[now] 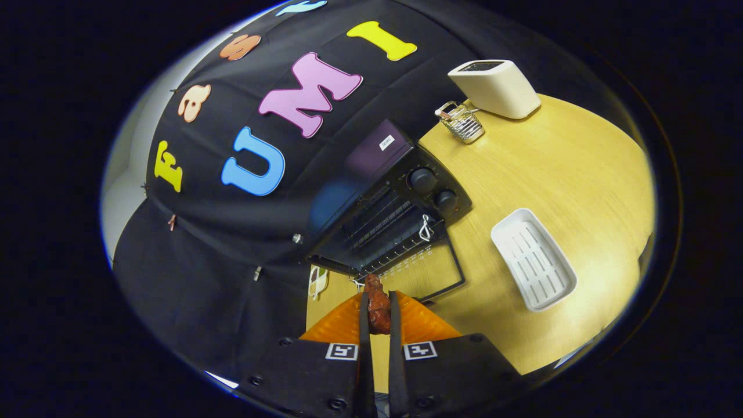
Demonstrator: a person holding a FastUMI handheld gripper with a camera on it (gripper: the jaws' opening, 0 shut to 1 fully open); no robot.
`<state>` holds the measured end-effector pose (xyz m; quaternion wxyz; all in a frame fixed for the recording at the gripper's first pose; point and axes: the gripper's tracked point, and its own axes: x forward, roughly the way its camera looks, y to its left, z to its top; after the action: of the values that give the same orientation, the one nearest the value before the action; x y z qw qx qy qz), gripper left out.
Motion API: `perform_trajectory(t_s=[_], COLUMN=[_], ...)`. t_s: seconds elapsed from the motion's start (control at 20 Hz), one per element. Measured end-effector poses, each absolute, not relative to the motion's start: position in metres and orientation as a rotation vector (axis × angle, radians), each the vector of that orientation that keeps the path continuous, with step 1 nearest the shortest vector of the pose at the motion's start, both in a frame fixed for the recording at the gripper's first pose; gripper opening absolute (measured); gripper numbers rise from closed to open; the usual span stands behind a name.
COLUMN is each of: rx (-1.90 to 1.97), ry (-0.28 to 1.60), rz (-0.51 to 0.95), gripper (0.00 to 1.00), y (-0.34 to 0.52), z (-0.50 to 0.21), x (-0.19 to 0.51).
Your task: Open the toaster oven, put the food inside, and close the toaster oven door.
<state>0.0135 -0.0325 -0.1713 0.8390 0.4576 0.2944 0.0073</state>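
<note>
My gripper point(378, 302) is shut on a reddish-brown piece of food point(378, 305), which stands between the two fingers and pokes out past their tips. Just beyond the food is the black toaster oven point(400, 191) on the wooden table point(557, 168). Its glass door point(432, 270) hangs open toward me, flat over the table, and the wire rack point(386, 229) inside is exposed. A white cord loop point(425, 227) hangs at the door's corner. Two round knobs point(422, 180) sit on the oven's control panel.
A white ridged tray point(533, 259) lies on the table beside the open door. Farther back stand a white toaster point(494, 87) and a small wire basket point(461, 122). The black booth cloth hangs close against the oven's far side.
</note>
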Motion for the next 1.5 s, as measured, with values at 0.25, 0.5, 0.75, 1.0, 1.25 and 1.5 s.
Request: perform_trajectory(t_s=[0.25, 0.5, 0.75, 1.0, 1.25, 1.5], rx=[1.018, 1.066, 1.175, 1.179, 1.005, 0.842], ry=[0.532, 0.467, 0.418, 0.384, 0.367, 0.381], rz=[-0.03, -0.09, -0.119, -0.159, -0.141, -0.131], gripper=[0.14, 0.14, 0.14, 0.14, 0.19, 0.48], y=[-0.026, -0.028, -0.02, -0.017, -0.016, -0.021], z=[-0.179, -0.206, -0.234, -0.26, -0.264, -0.259], x=[0.064, 0.115, 0.162, 0.189, 0.191, 0.179])
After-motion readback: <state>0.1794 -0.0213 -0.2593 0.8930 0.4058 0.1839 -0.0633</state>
